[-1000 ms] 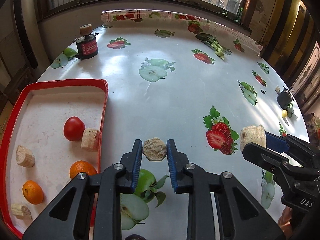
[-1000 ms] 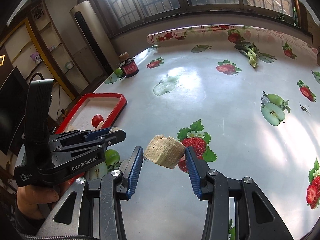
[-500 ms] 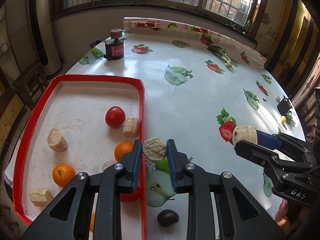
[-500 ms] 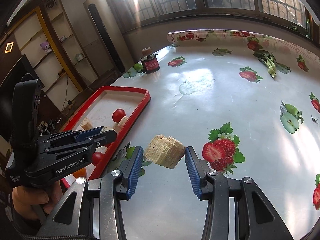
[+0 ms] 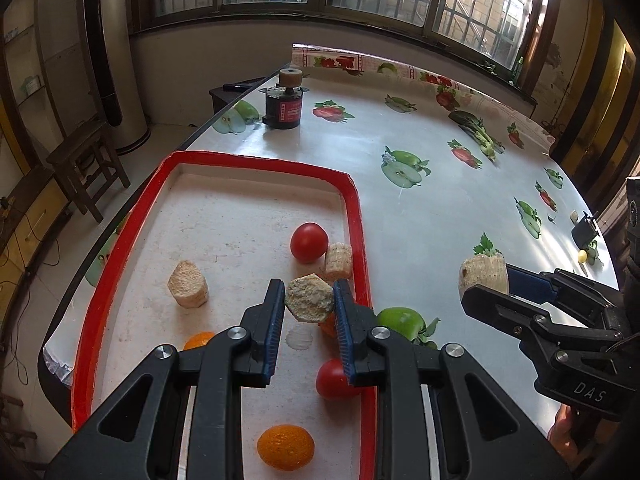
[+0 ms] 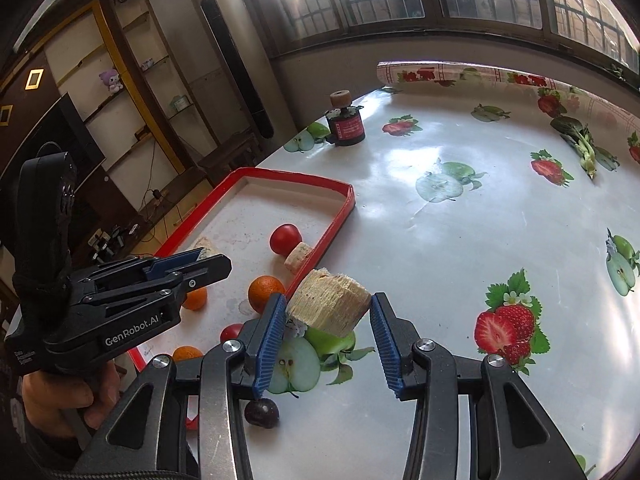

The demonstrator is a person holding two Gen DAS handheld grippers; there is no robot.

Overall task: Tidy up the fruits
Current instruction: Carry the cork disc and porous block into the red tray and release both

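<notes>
Fruit chunk (image 5: pixel 309 298) sits clamped in the left gripper (image 5: pixel 308 300) above the red tray (image 5: pixel 96 280), while in the right view a bigger chunk (image 6: pixel 329 302), pinched in the right gripper (image 6: pixel 329 312) beside the rim, may slip and fall outside.

A small dark jar with a red label and a cork stopper (image 5: pixel 283 105) stands upright near the far left edge of the glossy white tabletop printed with apples and strawberries (image 5: pixel 432 216). A leafy green vegetable (image 5: pixel 478 131) lies near the far edge. By the right edge sit a small black object (image 5: pixel 584 229) and a tiny yellow ball (image 5: pixel 582 256) just beside it.
</notes>
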